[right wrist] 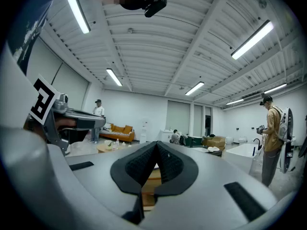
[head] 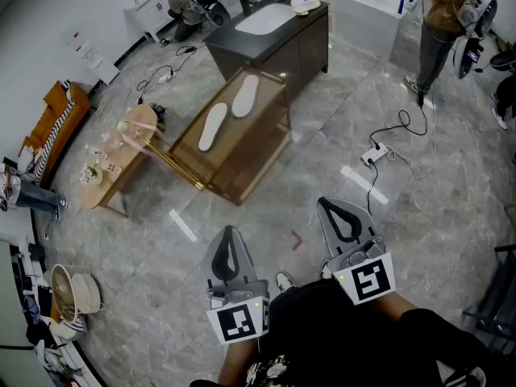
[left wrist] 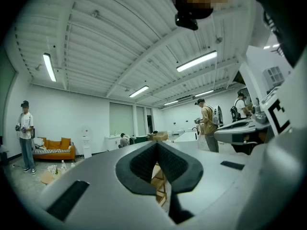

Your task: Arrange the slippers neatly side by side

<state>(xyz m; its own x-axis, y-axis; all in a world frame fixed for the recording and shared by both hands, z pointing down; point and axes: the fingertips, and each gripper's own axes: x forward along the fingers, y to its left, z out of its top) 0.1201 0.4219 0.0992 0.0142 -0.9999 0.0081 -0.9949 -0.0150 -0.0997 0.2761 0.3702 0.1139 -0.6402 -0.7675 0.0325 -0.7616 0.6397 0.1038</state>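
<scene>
Two white slippers lie on a low brown see-through shelf stand point(head: 242, 164) in the head view. The near slipper point(head: 213, 126) and the far slipper point(head: 245, 95) point the same way, staggered and a little apart. My left gripper point(head: 229, 235) and right gripper point(head: 331, 205) hover over the floor in front of the stand, well short of the slippers. Both are shut with nothing between the pads. In the left gripper view point(left wrist: 157, 145) and the right gripper view point(right wrist: 156, 144) the jaws meet at the tips, level and aimed across the room, and they hide the slippers.
A dark sink cabinet point(head: 278, 43) stands behind the stand, with a white bathtub point(head: 367, 6) to its right. A round wooden side table point(head: 121, 160) with bottles sits left. A power strip with cable point(head: 376, 155) lies on the floor at right. A person point(head: 439, 22) stands far right.
</scene>
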